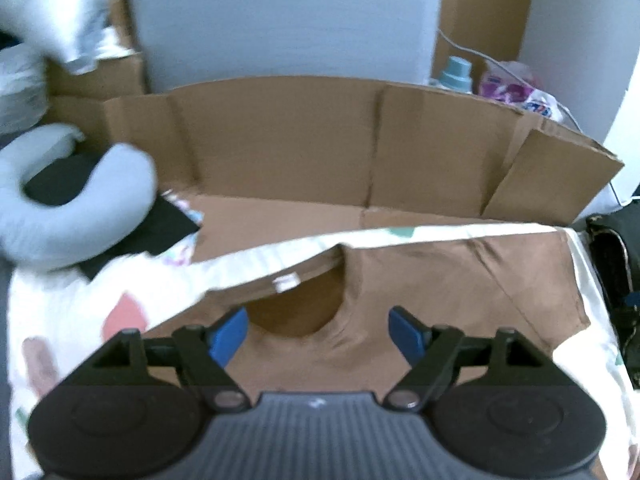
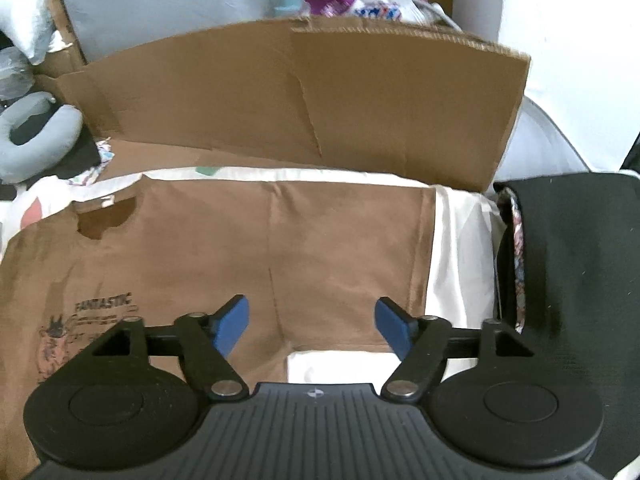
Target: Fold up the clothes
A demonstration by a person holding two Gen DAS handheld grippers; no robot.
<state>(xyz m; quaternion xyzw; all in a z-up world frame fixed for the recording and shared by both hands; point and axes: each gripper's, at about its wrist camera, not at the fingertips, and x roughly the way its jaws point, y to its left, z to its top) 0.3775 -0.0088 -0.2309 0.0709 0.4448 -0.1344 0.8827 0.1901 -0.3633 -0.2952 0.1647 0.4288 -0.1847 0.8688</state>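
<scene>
A brown T-shirt (image 1: 440, 288) lies flat on a white patterned sheet (image 1: 80, 312), its neck opening with a white label just ahead of my left gripper (image 1: 318, 334). That gripper is open, blue pads spread, hovering over the collar. In the right wrist view the same T-shirt (image 2: 240, 248) shows a black "FANTASTIC" print at the left and a sleeve reaching to the right. My right gripper (image 2: 312, 326) is open above the sleeve's lower edge, with bare sheet showing under it.
A flattened cardboard sheet (image 1: 320, 140) stands behind the bed like a wall. A grey neck pillow (image 1: 72, 208) on dark cloth lies at the left. A black garment (image 2: 572, 272) is piled at the right. Bottles and bags (image 1: 500, 84) sit behind the cardboard.
</scene>
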